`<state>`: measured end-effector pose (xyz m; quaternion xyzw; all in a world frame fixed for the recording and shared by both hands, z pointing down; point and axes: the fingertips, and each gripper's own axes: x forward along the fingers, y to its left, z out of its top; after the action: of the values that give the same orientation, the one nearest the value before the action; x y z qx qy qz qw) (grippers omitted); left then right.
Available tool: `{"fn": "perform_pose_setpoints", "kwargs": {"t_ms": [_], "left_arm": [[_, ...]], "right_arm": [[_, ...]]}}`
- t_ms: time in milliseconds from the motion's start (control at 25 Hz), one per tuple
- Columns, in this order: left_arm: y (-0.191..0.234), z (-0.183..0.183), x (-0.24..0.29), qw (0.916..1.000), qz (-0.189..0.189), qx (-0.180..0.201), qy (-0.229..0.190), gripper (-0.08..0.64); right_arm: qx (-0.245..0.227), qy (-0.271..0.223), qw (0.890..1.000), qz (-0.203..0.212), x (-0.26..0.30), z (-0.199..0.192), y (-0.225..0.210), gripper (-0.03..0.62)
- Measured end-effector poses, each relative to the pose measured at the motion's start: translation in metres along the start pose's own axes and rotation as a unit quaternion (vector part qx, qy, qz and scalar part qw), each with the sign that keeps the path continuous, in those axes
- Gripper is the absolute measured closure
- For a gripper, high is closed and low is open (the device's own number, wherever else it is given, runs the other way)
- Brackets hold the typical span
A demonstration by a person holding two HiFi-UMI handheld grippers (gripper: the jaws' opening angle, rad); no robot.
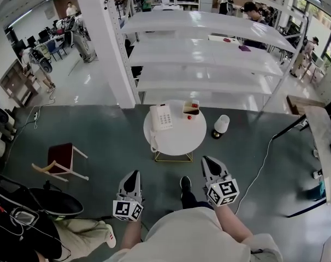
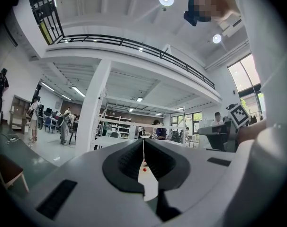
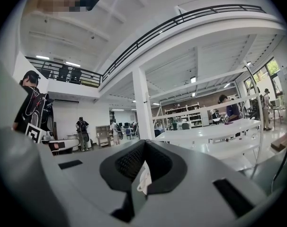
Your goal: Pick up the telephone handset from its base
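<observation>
A white telephone (image 1: pixel 161 117) lies on the far left part of a small round white table (image 1: pixel 176 142), its handset resting on the base and its coiled cord (image 1: pixel 153 144) hanging over the table edge. Both grippers hover level in front of the person, short of the table's near edge and touching nothing. The left gripper (image 1: pixel 134 173) is shut and empty; its closed jaws (image 2: pixel 143 144) frame a sliver of the table. The right gripper (image 1: pixel 206 160) is also shut and empty, and a slice of the coiled cord (image 3: pixel 142 179) shows below where its jaws (image 3: pixel 144 148) meet.
A small box (image 1: pixel 191 107) and a red ball (image 1: pixel 189 117) share the table. A white lamp (image 1: pixel 221 125) stands on the floor to its right, and a red-seated chair (image 1: pixel 60 160) to the left. A white column (image 1: pixel 108 42) and shelving (image 1: pixel 204 53) rise behind.
</observation>
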<state>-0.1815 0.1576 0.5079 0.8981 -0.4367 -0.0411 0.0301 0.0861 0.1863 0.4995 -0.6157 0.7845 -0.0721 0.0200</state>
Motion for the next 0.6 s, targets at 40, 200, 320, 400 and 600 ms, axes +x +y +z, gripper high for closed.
{"fn": "perform_pose_setpoints", "kwargs": {"t_ms": [40, 200, 320, 400, 600], "left_arm": [[0.004, 0.0, 0.004, 1.0, 0.001, 0.001, 0.0, 0.538], [0.019, -0.002, 0.027, 1.0, 0.005, 0.002, 0.003, 0.538], [0.029, -0.002, 0.05, 1.0, 0.006, 0.006, 0.003, 0.538], [0.037, 0.001, 0.072, 0.9999, 0.009, 0.008, 0.002, 0.538], [0.06, 0.006, 0.121, 0.9996, 0.029, 0.005, 0.002, 0.538]], "right_arm": [[0.0, -0.001, 1.0, 0.001, 0.006, 0.0, -0.001, 0.583], [0.003, -0.002, 1.0, 0.005, 0.034, 0.001, -0.012, 0.583], [0.002, -0.003, 1.0, 0.009, 0.058, 0.002, -0.023, 0.583], [0.002, -0.002, 1.0, 0.012, 0.079, 0.004, -0.033, 0.583], [0.002, 0.011, 1.0, 0.027, 0.133, 0.008, -0.058, 0.583]]}}
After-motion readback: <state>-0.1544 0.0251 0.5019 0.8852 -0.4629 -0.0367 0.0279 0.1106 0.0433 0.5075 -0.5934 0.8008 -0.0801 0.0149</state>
